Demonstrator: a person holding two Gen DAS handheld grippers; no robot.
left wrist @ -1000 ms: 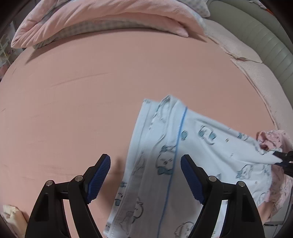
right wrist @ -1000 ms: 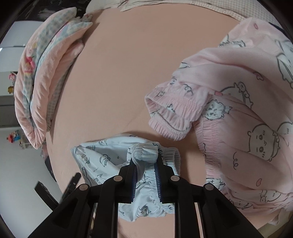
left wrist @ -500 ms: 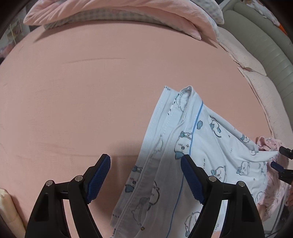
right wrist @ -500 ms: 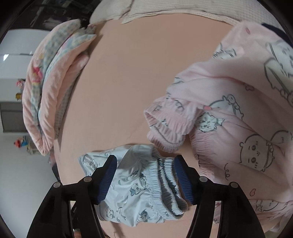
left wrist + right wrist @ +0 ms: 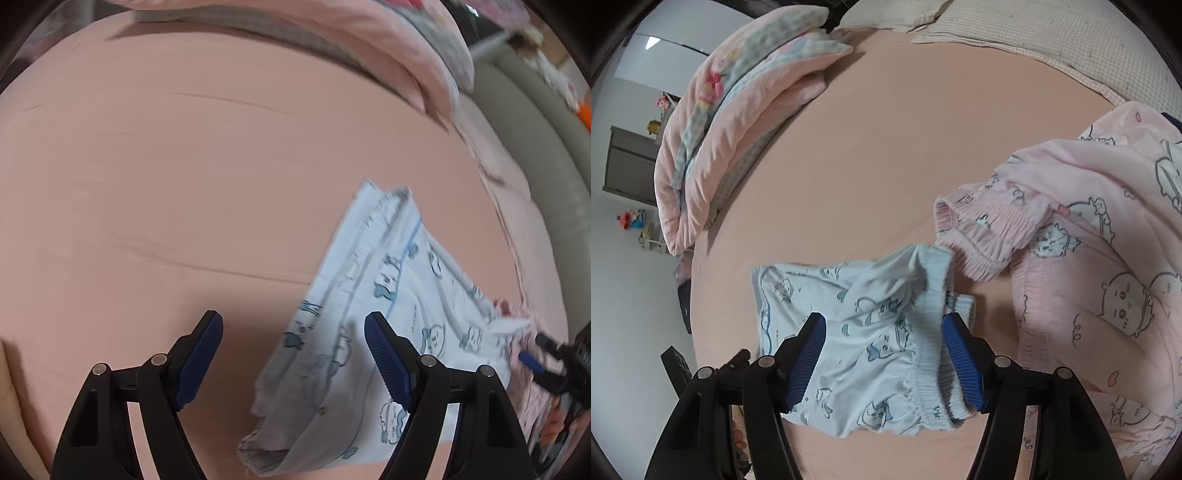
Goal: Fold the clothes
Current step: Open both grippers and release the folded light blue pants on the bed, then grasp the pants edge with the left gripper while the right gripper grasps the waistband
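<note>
Right gripper [image 5: 882,354], clamped on the blue shorts' [image 5: 871,332] waistband a second earlier, stood with jaws apart, pitched steeply down over the cloth, touching nothing; left gripper [image 5: 293,354] likewise spread, tilted down, slid sideways off the shorts' leg end; shorts lay flat on pink sheet [image 5: 184,184] beside pink pyjamas [image 5: 1089,277].

A bed [image 5: 886,147] covered by a smooth salmon-pink sheet carries everything. A pair of light blue cartoon-print shorts [image 5: 871,332] lies crumpled on it, just beside a heap of pink cartoon-print pyjamas [image 5: 1108,258]. A folded pink quilt [image 5: 746,110] rests along one edge, and a beige checked cloth [image 5: 1015,40] lies along another.
</note>
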